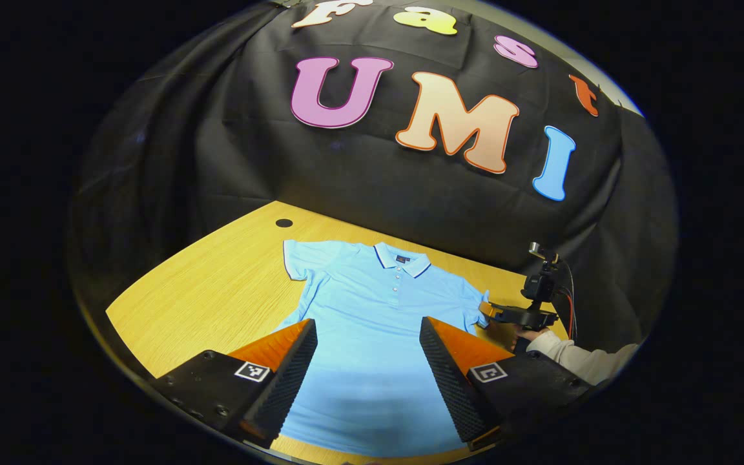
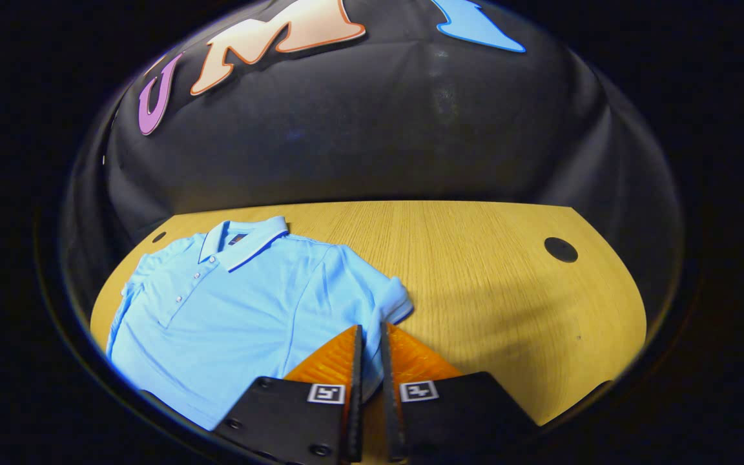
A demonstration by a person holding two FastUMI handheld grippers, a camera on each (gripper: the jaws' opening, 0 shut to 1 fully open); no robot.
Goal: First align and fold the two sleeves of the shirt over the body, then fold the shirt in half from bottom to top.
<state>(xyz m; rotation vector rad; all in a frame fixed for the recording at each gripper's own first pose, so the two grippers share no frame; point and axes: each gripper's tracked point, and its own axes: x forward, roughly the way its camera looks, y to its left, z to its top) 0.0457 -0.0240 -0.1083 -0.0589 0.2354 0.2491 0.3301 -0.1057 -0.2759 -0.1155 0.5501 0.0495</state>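
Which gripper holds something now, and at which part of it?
The right gripper pinches the shirt at its sleeve edge. The left gripper is open above the shirt body, holding nothing.

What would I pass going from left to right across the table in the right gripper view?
Small hole near the table's left edge → blue shirt lying flat → its sleeve, at the gripper tips → bare wooden table → bigger dark hole near the right edge.
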